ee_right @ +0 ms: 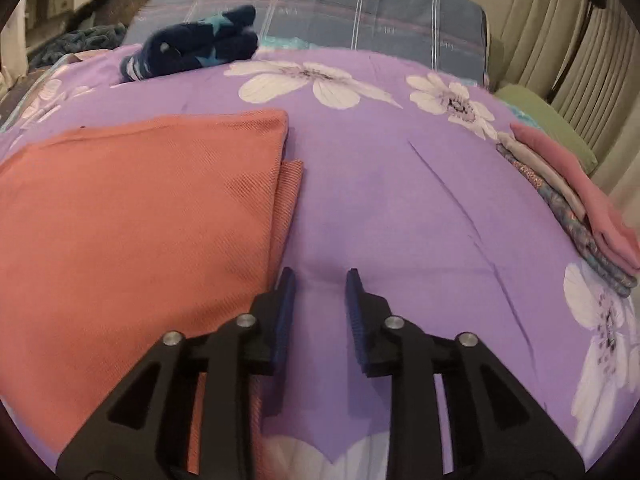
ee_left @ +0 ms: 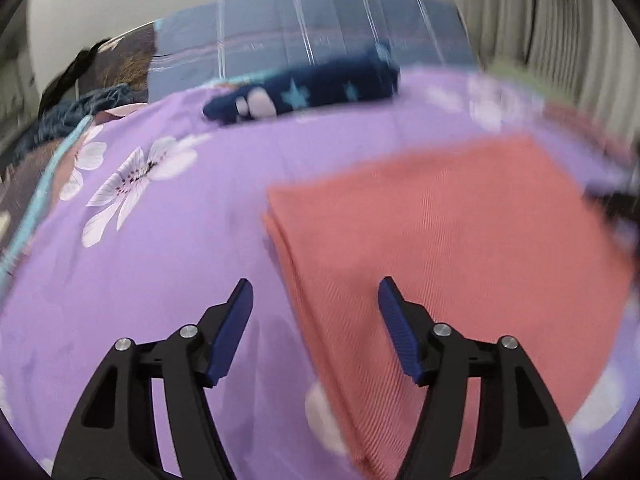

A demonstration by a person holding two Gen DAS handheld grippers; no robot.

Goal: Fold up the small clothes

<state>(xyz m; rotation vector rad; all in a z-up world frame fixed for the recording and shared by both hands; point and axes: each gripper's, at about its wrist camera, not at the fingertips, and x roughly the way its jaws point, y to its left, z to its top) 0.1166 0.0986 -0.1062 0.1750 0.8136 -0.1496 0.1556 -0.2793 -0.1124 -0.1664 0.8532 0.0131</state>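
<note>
The orange cloth (ee_right: 136, 216) lies folded flat on the purple bedspread (ee_right: 400, 200), so the left gripper (ee_left: 316, 292), spread wide, and right gripper (ee_right: 320, 280), part-open, both hover empty at its edges.

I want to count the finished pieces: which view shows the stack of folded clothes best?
The right wrist view: the stack of folded clothes lies sharp at the bed's right edge, layers distinct. In the left wrist view, that side is motion-blurred and the stack cannot be made out.
</note>
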